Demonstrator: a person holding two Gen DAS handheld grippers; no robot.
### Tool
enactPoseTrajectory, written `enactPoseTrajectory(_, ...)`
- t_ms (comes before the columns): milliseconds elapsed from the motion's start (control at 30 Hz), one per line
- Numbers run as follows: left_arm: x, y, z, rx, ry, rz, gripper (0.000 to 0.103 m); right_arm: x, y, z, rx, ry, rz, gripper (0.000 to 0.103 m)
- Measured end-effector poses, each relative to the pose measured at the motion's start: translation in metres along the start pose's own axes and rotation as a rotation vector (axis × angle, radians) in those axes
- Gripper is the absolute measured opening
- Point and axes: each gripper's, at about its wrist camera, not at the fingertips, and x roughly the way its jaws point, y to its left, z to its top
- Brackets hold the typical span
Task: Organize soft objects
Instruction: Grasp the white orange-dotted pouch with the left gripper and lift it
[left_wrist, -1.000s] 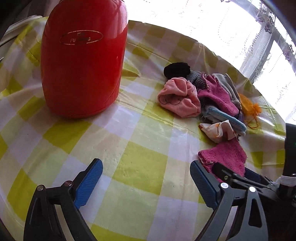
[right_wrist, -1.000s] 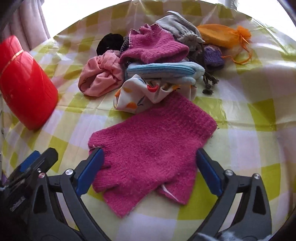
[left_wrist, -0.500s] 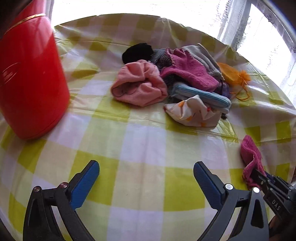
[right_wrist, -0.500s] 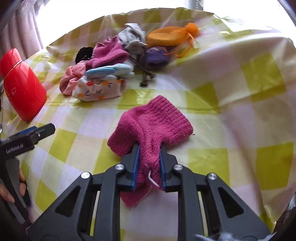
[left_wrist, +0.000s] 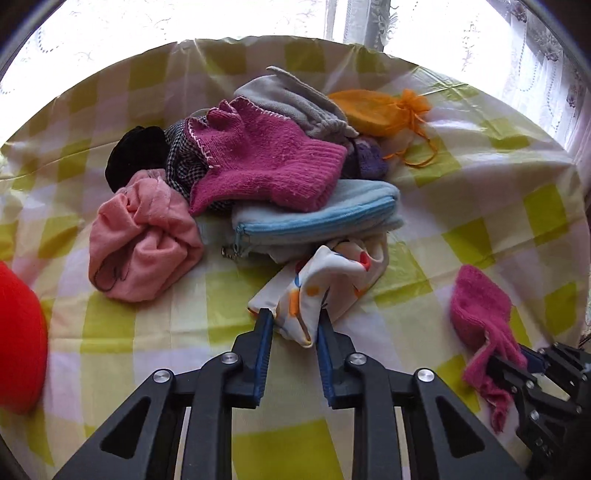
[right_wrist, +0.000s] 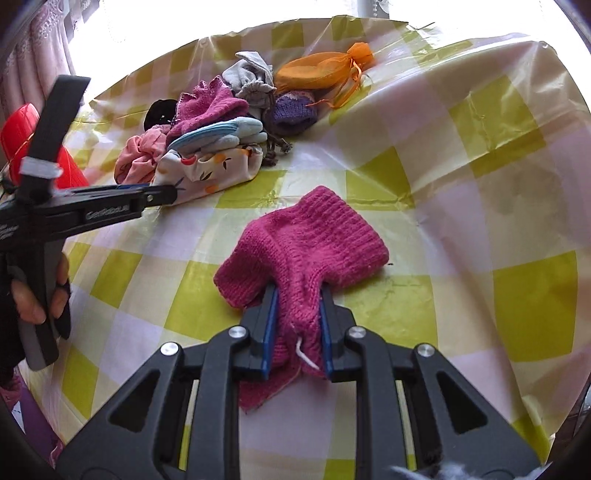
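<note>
Glove (right_wrist: 303, 258) lies right of pile (right_wrist: 221, 125); canister (left_wrist: 18, 343) left.

The left hand-held gripper (left_wrist: 294, 325) was a black frame with triangular cut-outs, silver screws and blue pads (left_wrist: 264, 354). The right hand-held gripper (right_wrist: 295, 306) looked the same. The left one bore white lettering, a white band and a grey grip, held by a hand (right_wrist: 35, 295) in a black fingerless glove.

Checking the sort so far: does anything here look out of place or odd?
The pink knit glove lies apart from the pile, bunched in the right claw, while its match sits atop the heap. The left claw pinches the patterned white cloth.
</note>
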Motion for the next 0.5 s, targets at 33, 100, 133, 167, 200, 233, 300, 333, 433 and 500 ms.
enactPoseTrajectory(33, -0.014, -0.002, -0.013, -0.010, -0.007, -0.013, 0.023, 0.000, 0.000, 0.000, 0.000, 0.000, 0.001, 0.024)
enactPoseTrajectory(100, -0.043, -0.003, -0.043, -0.044, -0.017, -0.058, 0.022, 0.000, -0.001, 0.000, 0.005, 0.000, 0.006, 0.024)
enactPoseTrajectory(133, -0.054, -0.002, -0.057, -0.054, -0.022, -0.071, 0.022, 0.001, -0.002, 0.001, 0.005, 0.000, 0.009, 0.024)
enactPoseTrajectory(167, -0.063, -0.001, -0.069, -0.062, -0.026, -0.071, 0.022, 0.001, -0.002, 0.001, 0.005, 0.000, 0.009, 0.024)
enactPoseTrajectory(200, -0.069, 0.001, -0.078, -0.073, -0.027, -0.068, 0.022, 0.001, -0.002, 0.001, 0.003, 0.000, 0.007, 0.025)
enactPoseTrajectory(233, -0.073, 0.004, -0.085, -0.084, -0.030, -0.078, 0.024, 0.001, -0.001, 0.001, -0.001, 0.001, 0.003, 0.025)
enactPoseTrajectory(300, -0.070, 0.003, -0.088, -0.071, -0.006, -0.071, 0.038, 0.001, 0.000, 0.000, -0.009, 0.002, -0.006, 0.025)
enactPoseTrajectory(333, -0.067, 0.002, -0.088, -0.056, 0.017, -0.059, 0.053, 0.001, 0.001, 0.000, -0.012, 0.002, -0.009, 0.025)
enactPoseTrajectory(433, -0.060, -0.009, -0.081, 0.032, 0.009, -0.073, 0.073, 0.001, 0.002, 0.001, -0.014, 0.002, -0.013, 0.025)
enactPoseTrajectory(500, -0.056, -0.021, -0.073, 0.152, -0.008, -0.027, 0.081, 0.001, 0.002, 0.001, -0.014, 0.002, -0.012, 0.025)
